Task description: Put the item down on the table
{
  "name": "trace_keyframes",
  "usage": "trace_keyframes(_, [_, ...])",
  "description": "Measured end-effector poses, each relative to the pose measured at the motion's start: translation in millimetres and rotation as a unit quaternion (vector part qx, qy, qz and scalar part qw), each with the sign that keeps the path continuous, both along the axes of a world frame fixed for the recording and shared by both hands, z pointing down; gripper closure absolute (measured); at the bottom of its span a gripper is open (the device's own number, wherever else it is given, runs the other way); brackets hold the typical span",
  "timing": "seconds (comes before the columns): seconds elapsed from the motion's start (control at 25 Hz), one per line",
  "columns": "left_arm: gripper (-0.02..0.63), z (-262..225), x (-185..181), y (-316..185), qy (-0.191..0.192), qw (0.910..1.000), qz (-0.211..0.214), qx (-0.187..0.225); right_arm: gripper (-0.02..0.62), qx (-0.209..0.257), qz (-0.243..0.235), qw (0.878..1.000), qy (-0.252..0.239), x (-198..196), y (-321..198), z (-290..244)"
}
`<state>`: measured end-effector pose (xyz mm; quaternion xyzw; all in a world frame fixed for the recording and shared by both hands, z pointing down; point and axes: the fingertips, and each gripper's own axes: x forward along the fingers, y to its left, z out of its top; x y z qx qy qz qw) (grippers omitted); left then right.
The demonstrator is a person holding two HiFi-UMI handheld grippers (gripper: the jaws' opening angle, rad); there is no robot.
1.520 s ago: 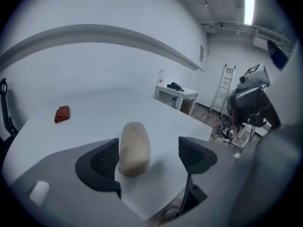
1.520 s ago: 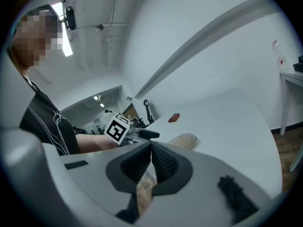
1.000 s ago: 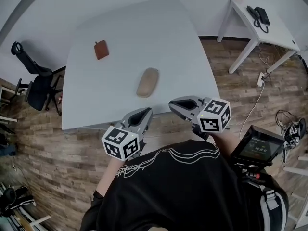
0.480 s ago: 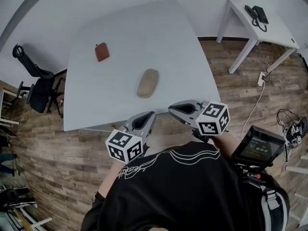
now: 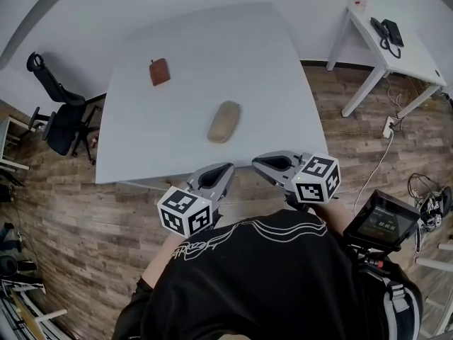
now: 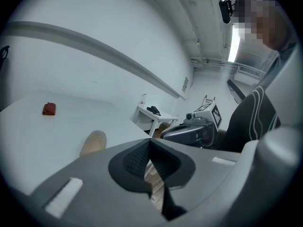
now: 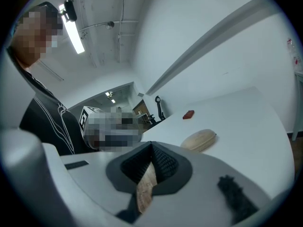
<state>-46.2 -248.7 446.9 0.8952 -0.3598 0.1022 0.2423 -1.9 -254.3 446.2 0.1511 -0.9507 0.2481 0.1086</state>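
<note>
A tan oval item (image 5: 224,122) lies flat on the white table (image 5: 269,69), near its middle. It also shows as a tan oval (image 6: 93,142) in the left gripper view and as a tan oval (image 7: 199,139) in the right gripper view. A small red-brown pouch (image 5: 160,71) lies further back on the left. My left gripper (image 5: 218,175) hangs off the table's near edge, over the floor, shut and empty. My right gripper (image 5: 265,163) is beside it, also shut with nothing between its pads. Both point towards the tan item from short of the edge.
A black office chair (image 5: 60,119) stands left of the table. A small white side table (image 5: 403,55) with a phone (image 5: 388,30) stands at the back right. A handheld screen (image 5: 381,218) hangs at the person's right side, with cables (image 5: 425,190) on the wooden floor.
The head view has shifted a little, so the table and items sit lower and further right in frame. Both grippers stay shut near the table's front edge. The tan item has not moved.
</note>
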Motion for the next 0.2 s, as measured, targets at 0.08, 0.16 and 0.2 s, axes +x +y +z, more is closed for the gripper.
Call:
trace_keyframes(0.08, [0.601, -0.9, 0.1, 0.1, 0.001, 1.0000, -0.002, 0.000, 0.588, 0.001, -0.002, 1.000, -0.002, -0.2, 0.8, 0.2])
trace_keyframes(0.16, [0.601, -2.5, -1.1, 3.2, 0.001, 1.0000, -0.007, 0.001, 0.588, 0.002, -0.005, 1.000, -0.003, -0.8, 4.5, -0.5])
trace_keyframes(0.2, [0.601, -3.3, -2.0, 4.9, 0.001, 0.9999, -0.010, 0.001, 0.588, 0.003, -0.006, 1.000, -0.004, -1.2, 6.6, -1.0])
